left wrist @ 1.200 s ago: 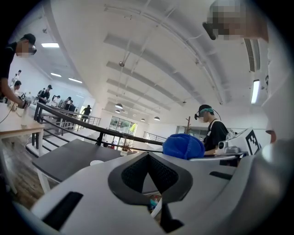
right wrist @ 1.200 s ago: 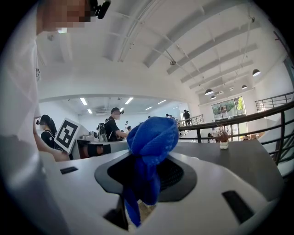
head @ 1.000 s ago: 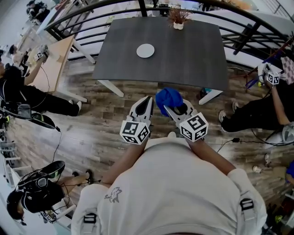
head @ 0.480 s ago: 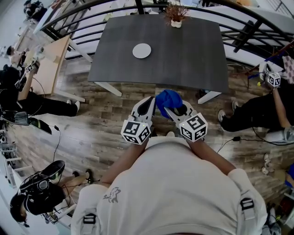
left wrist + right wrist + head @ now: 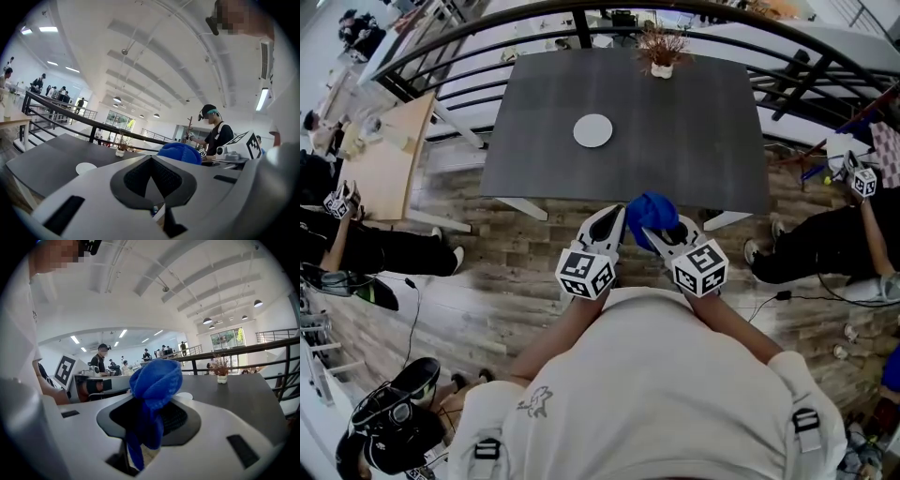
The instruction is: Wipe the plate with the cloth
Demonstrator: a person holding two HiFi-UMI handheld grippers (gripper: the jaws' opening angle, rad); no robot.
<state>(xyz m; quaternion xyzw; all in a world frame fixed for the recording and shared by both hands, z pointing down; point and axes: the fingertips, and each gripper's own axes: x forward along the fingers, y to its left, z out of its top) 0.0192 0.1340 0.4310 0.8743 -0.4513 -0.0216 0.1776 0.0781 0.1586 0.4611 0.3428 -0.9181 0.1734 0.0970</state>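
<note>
Dark grey table (image 5: 675,141) in the head view carried the white plate (image 5: 593,130) toward 10 o'clock of its top and a potted plant (image 5: 661,52) at its 12 o'clock edge. Near the table's 6 o'clock edge, the right gripper (image 5: 656,228) clamped a bunched blue cloth (image 5: 652,208); the left gripper (image 5: 615,217), just beside it at 9 o'clock, had its jaws together, empty.

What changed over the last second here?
The left hand-held gripper and right hand-held gripper moved closer to the table; the blue cloth now overlaps its near edge from above. Unchanged: right shut on the cloth, left shut and empty, plate lying on the table.
</note>
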